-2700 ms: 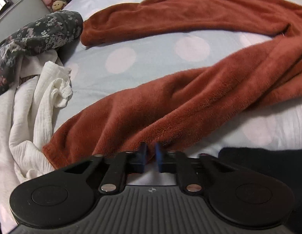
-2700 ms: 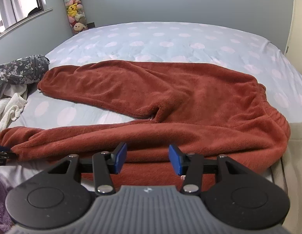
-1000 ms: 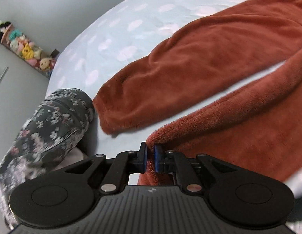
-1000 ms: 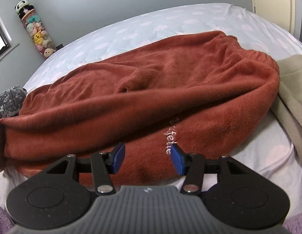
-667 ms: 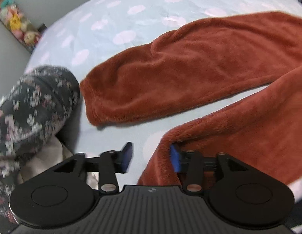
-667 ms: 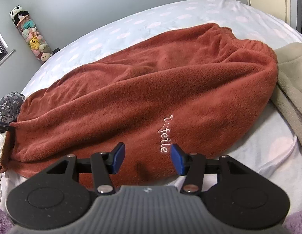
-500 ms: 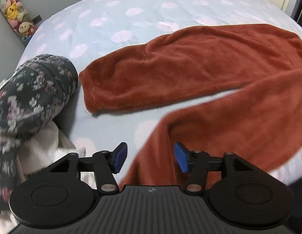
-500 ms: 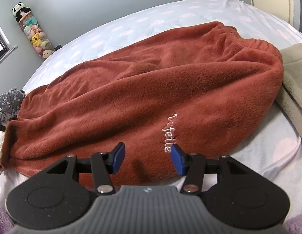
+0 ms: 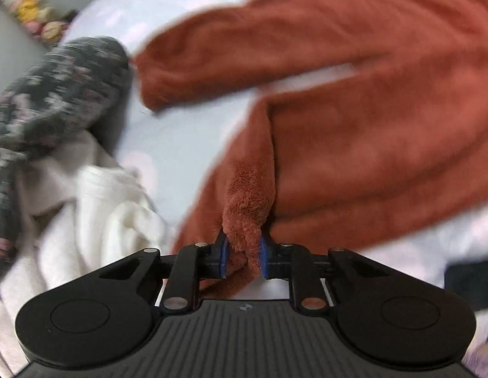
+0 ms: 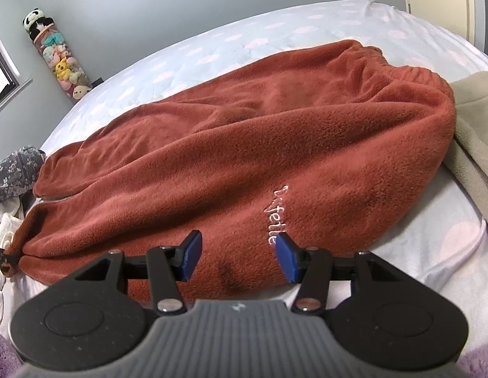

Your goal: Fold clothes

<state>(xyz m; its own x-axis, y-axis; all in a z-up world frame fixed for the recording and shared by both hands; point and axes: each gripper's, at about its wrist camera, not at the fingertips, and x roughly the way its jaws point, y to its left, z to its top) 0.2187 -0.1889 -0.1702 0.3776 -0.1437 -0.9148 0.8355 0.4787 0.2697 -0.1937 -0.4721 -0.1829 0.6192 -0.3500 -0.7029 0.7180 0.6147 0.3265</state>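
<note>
Rust-red fleece trousers (image 10: 244,145) with white embroidered lettering lie across the spotted bed sheet (image 9: 174,145). In the left wrist view the near leg (image 9: 370,145) lies beside the far leg (image 9: 275,41), with a strip of sheet between them. My left gripper (image 9: 243,258) is closing, and its blue pads pinch the bunched hem of the near leg. The right gripper (image 10: 237,255) hovers open over the trousers' near edge, beside the lettering, with nothing gripped between its pads. The left wrist view is motion-blurred.
A dark floral garment (image 9: 55,94) and a white crumpled garment (image 9: 96,208) lie at the left of the bed. A beige garment (image 10: 473,132) sits by the waistband at the right. Plush toys (image 10: 59,60) hang in the back left corner. Purple fabric (image 10: 1,356) shows at the near edge.
The left gripper let go of the leg hem, opened wide, shifted along the bed, and has closed again on the hem's corner. The right gripper has stayed in place, open.
</note>
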